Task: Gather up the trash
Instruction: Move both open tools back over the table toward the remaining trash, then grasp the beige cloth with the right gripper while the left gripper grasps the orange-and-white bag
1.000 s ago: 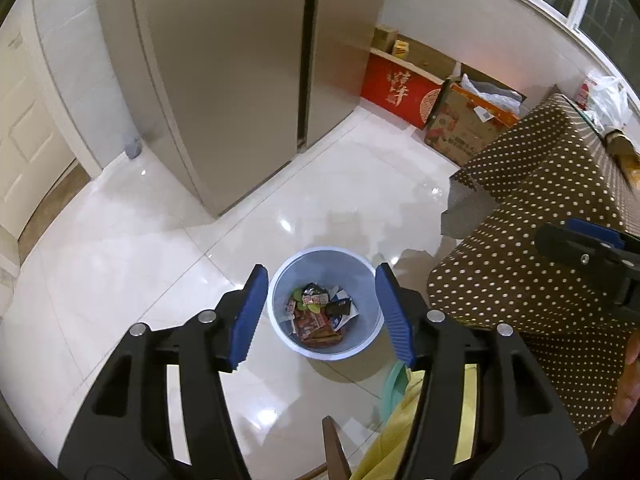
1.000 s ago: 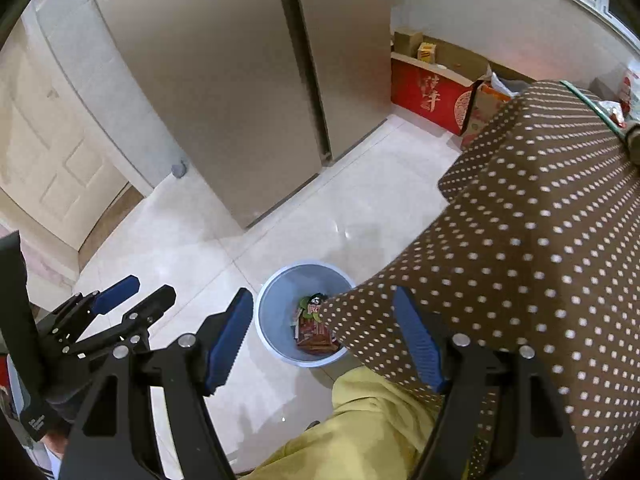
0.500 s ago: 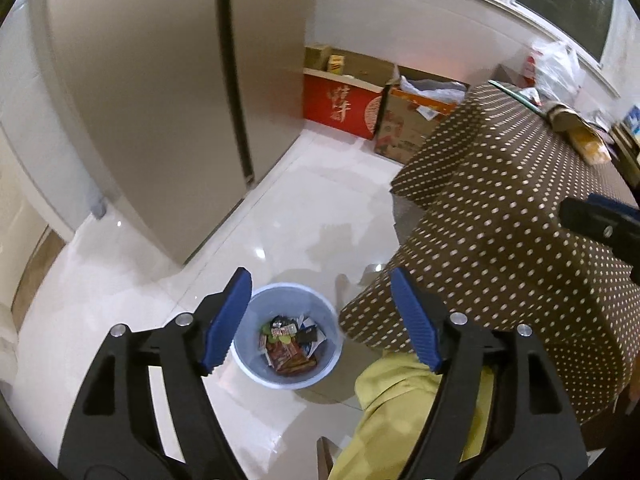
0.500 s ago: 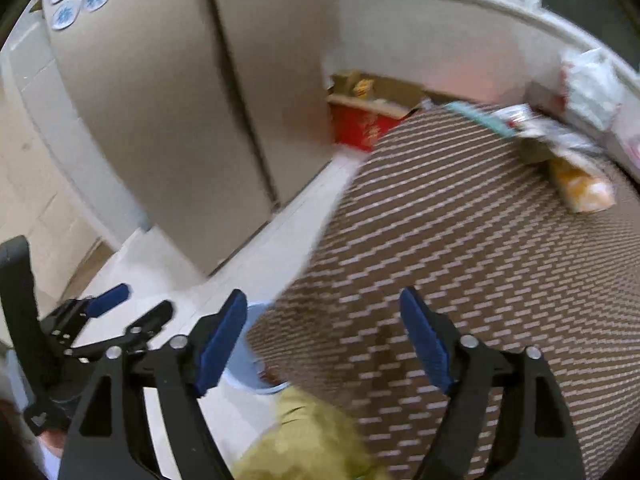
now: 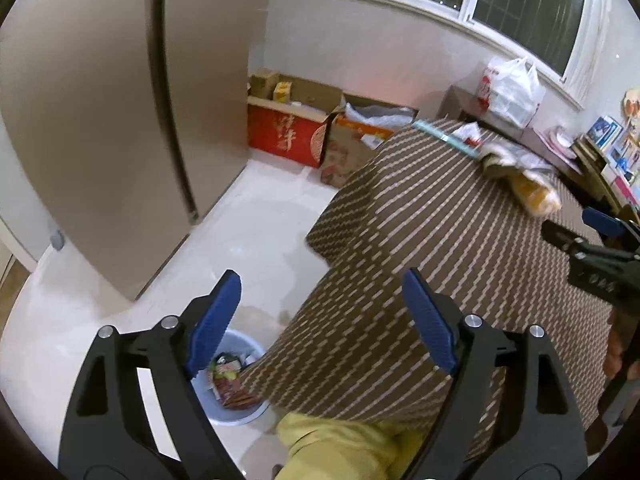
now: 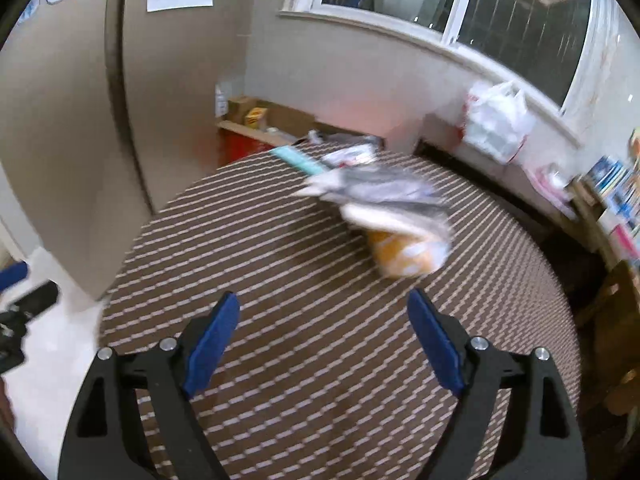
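Observation:
A pale blue bin (image 5: 240,410) holding several wrappers stands on the white floor beside a round table with a brown dotted cloth (image 5: 440,260). On the table (image 6: 320,300) lie an orange bag (image 6: 404,254), grey-white wrappers (image 6: 380,190) and a teal strip (image 6: 298,160); the orange bag also shows in the left wrist view (image 5: 534,196). My left gripper (image 5: 320,320) is open and empty above the bin and the table's edge. My right gripper (image 6: 324,340) is open and empty above the table, short of the trash.
A tall beige fridge (image 5: 100,120) stands at the left. Red and cardboard boxes (image 5: 288,134) sit against the far wall. A white plastic bag (image 5: 512,88) rests on a sideboard under the window. Yellow-green cloth (image 5: 352,440) shows at the bottom.
Both grippers have swung up and to the right, from over the bin toward the table top. The bin has slid to the lower left of the left view and left the right view. Both stay open.

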Demonstrator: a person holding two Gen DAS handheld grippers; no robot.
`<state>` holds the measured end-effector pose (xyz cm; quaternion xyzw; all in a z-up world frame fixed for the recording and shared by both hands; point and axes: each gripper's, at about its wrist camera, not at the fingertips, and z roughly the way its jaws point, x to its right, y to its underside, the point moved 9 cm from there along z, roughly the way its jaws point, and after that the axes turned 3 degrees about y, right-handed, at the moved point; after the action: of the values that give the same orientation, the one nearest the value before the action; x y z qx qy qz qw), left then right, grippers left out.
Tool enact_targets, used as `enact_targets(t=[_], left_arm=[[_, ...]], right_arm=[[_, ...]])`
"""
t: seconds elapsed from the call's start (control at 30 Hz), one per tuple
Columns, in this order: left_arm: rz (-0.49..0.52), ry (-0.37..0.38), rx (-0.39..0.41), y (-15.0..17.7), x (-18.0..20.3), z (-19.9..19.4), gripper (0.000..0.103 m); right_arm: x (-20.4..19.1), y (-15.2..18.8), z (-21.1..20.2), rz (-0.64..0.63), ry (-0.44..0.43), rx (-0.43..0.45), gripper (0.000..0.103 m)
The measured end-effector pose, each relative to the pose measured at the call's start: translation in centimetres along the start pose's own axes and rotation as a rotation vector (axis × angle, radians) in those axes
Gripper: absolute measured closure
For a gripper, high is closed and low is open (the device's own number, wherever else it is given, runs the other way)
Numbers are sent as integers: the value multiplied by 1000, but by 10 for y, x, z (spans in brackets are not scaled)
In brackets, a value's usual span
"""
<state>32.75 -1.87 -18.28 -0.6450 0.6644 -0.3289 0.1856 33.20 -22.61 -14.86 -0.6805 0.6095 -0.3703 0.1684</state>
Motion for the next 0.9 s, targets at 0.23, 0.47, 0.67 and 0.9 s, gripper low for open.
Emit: enact_targets(t=[0.23, 0.47, 0.67, 0.9], left_arm=[[-68, 6, 25, -18, 49, 12, 19], [-116, 8, 7, -15, 84, 34, 19], [-140, 51, -14, -13, 98, 54, 19], [-97, 67, -16, -27, 108, 68, 19]], right_arm=[[16, -18, 48, -115, 3, -30, 19], [13, -40, 90, -319, 94, 21, 19], [22, -51, 130, -294, 134, 13, 30], [73, -67, 104, -33, 72, 82, 95]])
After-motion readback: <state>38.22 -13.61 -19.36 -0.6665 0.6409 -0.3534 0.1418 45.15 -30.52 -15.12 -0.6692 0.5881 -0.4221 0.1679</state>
